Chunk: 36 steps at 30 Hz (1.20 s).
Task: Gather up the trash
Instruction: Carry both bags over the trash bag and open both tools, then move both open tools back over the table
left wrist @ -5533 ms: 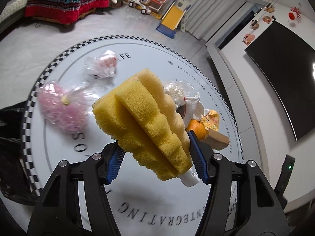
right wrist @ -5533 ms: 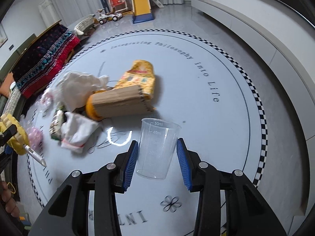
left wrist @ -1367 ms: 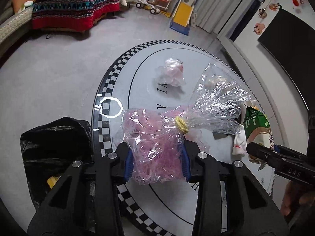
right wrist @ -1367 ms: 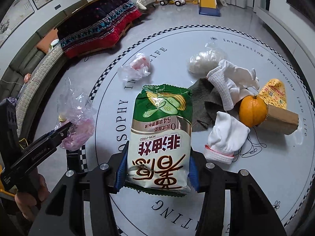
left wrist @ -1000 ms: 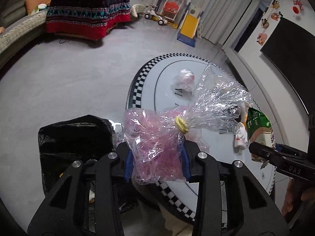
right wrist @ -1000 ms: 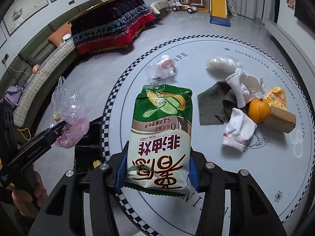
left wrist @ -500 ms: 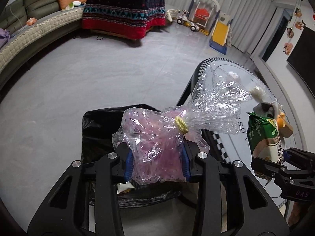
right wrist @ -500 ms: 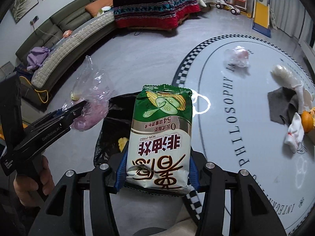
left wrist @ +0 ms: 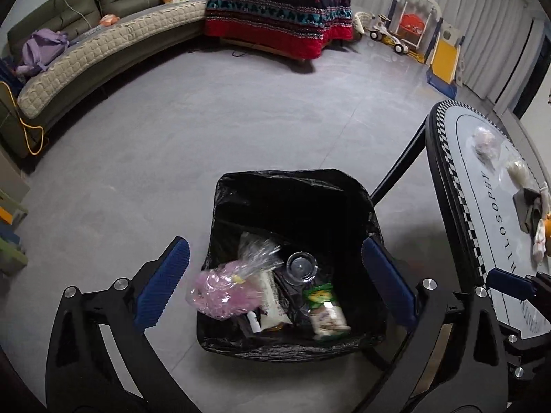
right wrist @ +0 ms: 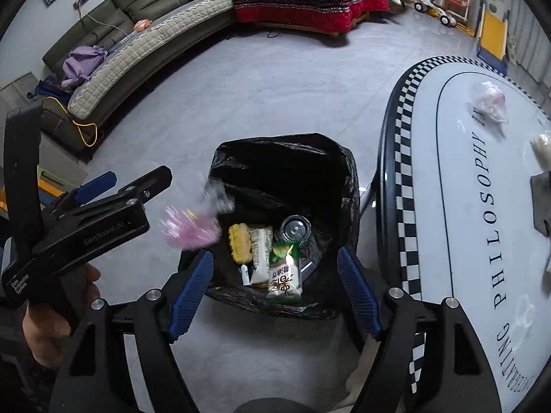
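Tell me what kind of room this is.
Most likely a family living room at home: a long curved sofa lines the wall, a children's toy slide stands in the corner, and a low table with a patterned quilt sits beside them.

The pink cellophane bag (right wrist: 191, 229) is motion-blurred at the bin liner's (right wrist: 286, 148) rim. The frame edge cuts off the grey cloth (right wrist: 542, 203), and the liner's bottom is too dark to read.

Pretty clearly a family living room: long curved sofa (left wrist: 103, 51) with cushions, a low table under a red patterned blanket (left wrist: 279, 13), kids' slide (left wrist: 444, 58) and toy car (left wrist: 389, 38) by the curtains.
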Each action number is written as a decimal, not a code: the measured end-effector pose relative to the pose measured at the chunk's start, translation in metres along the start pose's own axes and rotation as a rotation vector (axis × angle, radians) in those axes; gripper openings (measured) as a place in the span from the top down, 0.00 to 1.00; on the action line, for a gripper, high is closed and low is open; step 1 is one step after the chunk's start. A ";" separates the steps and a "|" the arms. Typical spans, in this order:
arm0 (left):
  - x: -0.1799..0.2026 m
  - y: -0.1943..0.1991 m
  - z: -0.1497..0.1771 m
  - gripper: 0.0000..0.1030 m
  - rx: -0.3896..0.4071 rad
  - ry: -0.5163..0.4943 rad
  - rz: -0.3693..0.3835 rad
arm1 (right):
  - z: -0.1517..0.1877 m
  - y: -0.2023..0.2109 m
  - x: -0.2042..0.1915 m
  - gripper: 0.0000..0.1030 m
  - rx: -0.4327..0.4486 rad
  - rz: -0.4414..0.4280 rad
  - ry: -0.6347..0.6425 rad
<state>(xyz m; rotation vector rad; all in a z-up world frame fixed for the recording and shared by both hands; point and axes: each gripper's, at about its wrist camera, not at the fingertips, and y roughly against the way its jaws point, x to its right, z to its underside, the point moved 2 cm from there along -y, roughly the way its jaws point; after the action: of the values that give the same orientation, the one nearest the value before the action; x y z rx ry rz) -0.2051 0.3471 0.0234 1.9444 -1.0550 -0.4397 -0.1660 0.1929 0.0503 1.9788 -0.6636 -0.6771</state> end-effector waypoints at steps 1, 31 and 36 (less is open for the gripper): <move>0.001 0.000 0.000 0.06 -0.003 0.004 0.007 | 0.000 0.002 0.004 0.27 0.004 -0.004 -0.007; 0.203 -0.004 -0.052 0.06 -0.015 -0.205 0.220 | -0.002 0.095 0.203 0.27 0.136 0.173 -0.239; 0.243 -0.015 -0.068 0.06 -0.025 -0.249 0.244 | -0.012 0.106 0.252 0.27 0.146 0.221 -0.297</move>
<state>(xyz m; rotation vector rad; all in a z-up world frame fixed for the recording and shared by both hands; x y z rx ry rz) -0.0126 0.1900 0.0714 1.7414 -1.4198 -0.5638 0.0004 -0.0185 0.1001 1.9148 -1.1218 -0.8125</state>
